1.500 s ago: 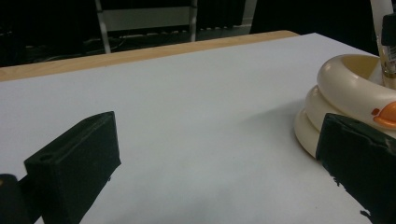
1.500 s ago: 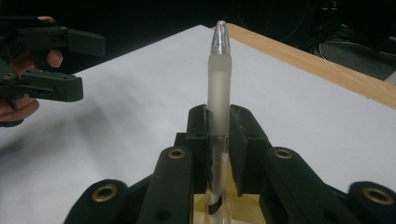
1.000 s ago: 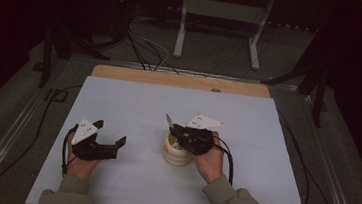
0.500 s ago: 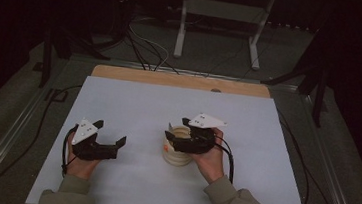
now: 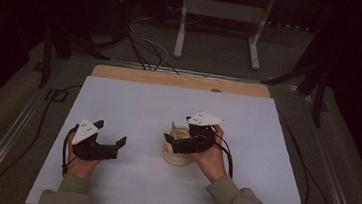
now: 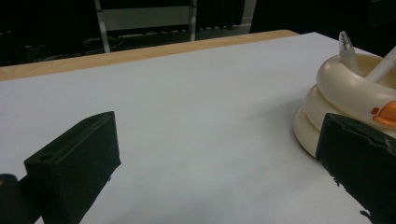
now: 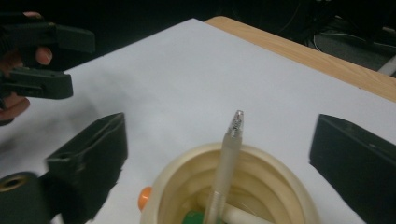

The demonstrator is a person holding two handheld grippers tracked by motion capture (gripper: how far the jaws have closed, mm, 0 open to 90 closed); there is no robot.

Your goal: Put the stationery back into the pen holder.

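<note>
- In the high view, the cream pen holder (image 5: 178, 153) stands on the white table (image 5: 133, 102), a little toward 5 o'clock from the table's middle, on the side nearer the person.
- The holder is round and ribbed, built of stacked rings, with a small orange mark (image 6: 385, 114) on its wall, seen in the left gripper view.
- A clear pen (image 7: 225, 163) stands in the holder, tip up, leaning against the rim; a white pen (image 6: 383, 66) and something green (image 7: 194, 218) also lie inside.
- The right gripper (image 5: 181, 140) hangs right over the holder, coming in from 3 o'clock of it, with the person's right hand (image 5: 209, 155) behind it.
- Its jaws have just been opening and now stand wide, one on each side of the holder's mouth; in the right gripper view the clear pen rises between them and neither jaw touches it.
- The left gripper (image 5: 110, 138) sits at 9 o'clock of the holder, well apart from it, low over the table, held by the left hand (image 5: 80, 160).
- Its jaws stand wide with only bare table between them.
- In the left gripper view the holder shows at 3 o'clock, just behind the right-hand jaw.
- A wooden strip (image 5: 181, 80) runs along the table's far edge at 12 o'clock.
</note>
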